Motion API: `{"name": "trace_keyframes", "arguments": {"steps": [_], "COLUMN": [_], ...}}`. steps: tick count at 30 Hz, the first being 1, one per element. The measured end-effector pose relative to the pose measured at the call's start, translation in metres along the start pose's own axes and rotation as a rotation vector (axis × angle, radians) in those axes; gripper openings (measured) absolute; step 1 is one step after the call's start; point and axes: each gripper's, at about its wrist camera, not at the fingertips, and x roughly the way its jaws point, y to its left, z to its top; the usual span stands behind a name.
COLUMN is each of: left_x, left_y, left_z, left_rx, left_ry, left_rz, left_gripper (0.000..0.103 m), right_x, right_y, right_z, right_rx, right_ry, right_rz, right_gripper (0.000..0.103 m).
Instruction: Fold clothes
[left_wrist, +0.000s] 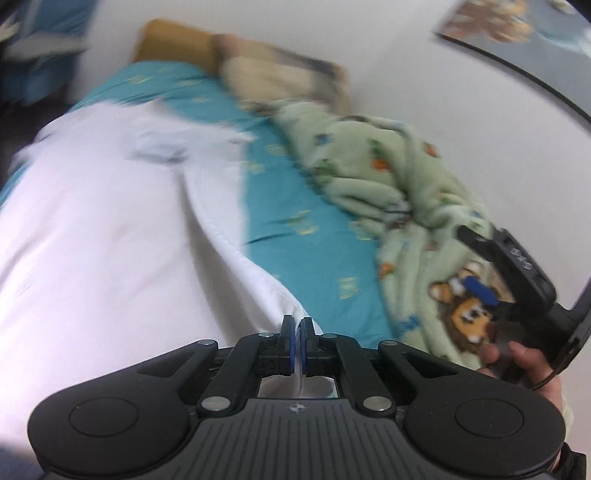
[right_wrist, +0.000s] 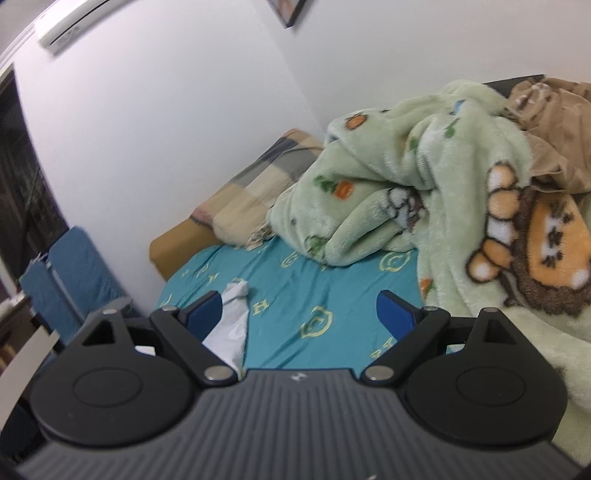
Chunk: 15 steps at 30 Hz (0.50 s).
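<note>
The left gripper (left_wrist: 298, 325) has its blue-padded fingers (left_wrist: 287, 334) pressed together on a fold of the white garment (left_wrist: 99, 229), the cloth pinched between the pads and showing again in the gap behind them. From that pinch a raised ridge of fabric runs up and away across the left wrist view, and the bulk of the garment spreads to the left of it over the bed (left_wrist: 306, 221) with its teal patterned sheet. The garment's long axis lies roughly along the fingers' own line, from the grip toward the far pillow (left_wrist: 170, 40) at the wall; motion blur softens its outer edges.

The right gripper (right_wrist: 300, 314) hovers with its fingers (right_wrist: 395, 314) spread wide and nothing pressed between them. In its own view a narrow end of the same white cloth lies just inside the left-hand finger, on the sheet, whether touching it cannot be told. The person's hand (left_wrist: 517, 360) carrying that tool shows at the right edge of the left wrist view, over the green lion-print blanket (right_wrist: 424, 184) heaped along the wall side, beside a plaid throw (right_wrist: 255, 192).

The fold looks barely begun: the left side already has the cloth, and the free right fingers would need to shift leftward to catch the white end nearest them.
</note>
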Motion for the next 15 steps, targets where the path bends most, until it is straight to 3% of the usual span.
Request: {"name": "trace_keyframes", "arguments": {"steps": [3,9,12,15], "left_x": [-0.008,0.0,0.007,0.011], "left_y": [0.03,0.066,0.074,0.084], "left_z": [-0.003,-0.008,-0.013,-0.019], "left_rx": [-0.063,-0.172,-0.198,-0.239], "left_ry": [0.029,0.072,0.082,0.082], "left_rz": [0.081,0.09,0.087,0.08], "left_gripper": [0.003,0.003,0.003,0.003], "right_x": [0.014,0.064,0.094,0.111], "right_y": [0.011,0.025,0.028,0.032], "right_z": [-0.009,-0.052,-0.086,-0.109], "right_rx": [-0.028,0.088,0.142,0.166], "right_ry": [0.126,0.542,0.755,0.846], "right_rz": [0.088,0.272,0.228,0.186], "right_gripper": [0.092,0.091,0.066,0.066]}}
